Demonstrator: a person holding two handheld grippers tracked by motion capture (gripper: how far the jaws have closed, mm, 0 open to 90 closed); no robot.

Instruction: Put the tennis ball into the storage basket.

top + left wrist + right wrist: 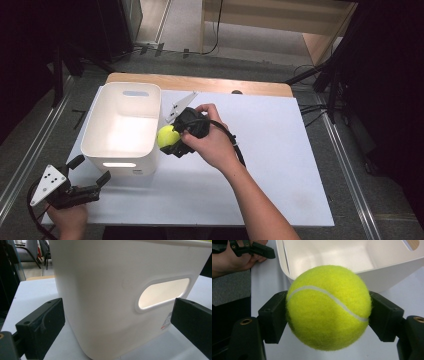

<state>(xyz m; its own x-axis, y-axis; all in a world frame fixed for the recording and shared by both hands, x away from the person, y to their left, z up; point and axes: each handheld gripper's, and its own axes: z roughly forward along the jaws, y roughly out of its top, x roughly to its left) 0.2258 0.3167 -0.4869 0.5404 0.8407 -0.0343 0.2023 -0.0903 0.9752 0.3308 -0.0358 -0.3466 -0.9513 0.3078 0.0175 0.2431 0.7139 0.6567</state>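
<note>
Right gripper (328, 315) clamping tennis ball (328, 307), seemingly above bin (121, 127) rim

You find almost nothing here that can be read. The one piece of print is a small sticker (166, 323) low on the outer wall of the white bin (107, 290), seen in the left gripper view near the handle slot; it carries red and dark marks, but they are too small and blurred for you to make out.
</note>
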